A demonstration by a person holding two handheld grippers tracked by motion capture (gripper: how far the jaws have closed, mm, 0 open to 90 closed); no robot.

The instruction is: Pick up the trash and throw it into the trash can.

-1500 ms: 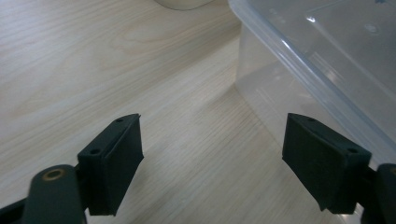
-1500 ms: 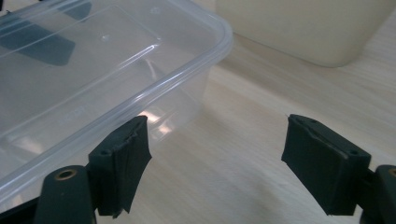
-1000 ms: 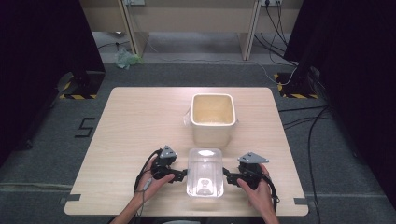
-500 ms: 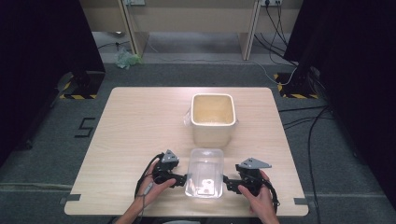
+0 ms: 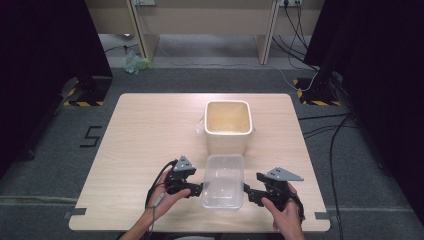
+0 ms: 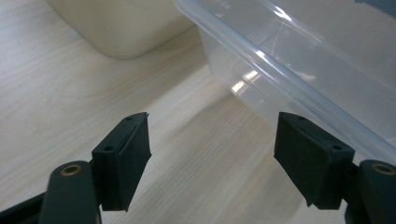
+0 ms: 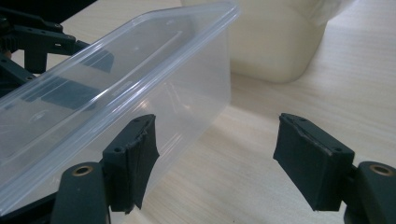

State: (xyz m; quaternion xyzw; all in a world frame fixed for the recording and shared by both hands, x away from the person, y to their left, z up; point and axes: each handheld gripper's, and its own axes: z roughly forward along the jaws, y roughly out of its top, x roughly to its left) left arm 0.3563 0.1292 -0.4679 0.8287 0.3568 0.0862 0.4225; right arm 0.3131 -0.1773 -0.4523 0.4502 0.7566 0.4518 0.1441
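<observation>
A clear plastic container [image 5: 223,181] stands open side up on the wooden table [image 5: 145,135] near the front edge, between my two grippers. My left gripper [image 5: 196,190] is open just left of it, with its wall [image 6: 299,70] beyond the right jaw. On the container's right side my right gripper [image 5: 250,195] is open too, and the clear wall [image 7: 140,79] lies past its left jaw. Neither holds anything. Behind the clear container stands a cream tub [image 5: 228,125], seen also as a pale block [image 6: 116,23] [image 7: 275,42] in both gripper views.
Desk legs, cables and a crumpled bag [image 5: 136,63] lie on the grey floor beyond the table's far edge. Dark curtains hang at both sides. Bare table surface stretches to the left of the cream tub.
The clear container has come down from a tilted, lifted pose to rest on the table. Both grippers have let go of it and moved slightly outward.
</observation>
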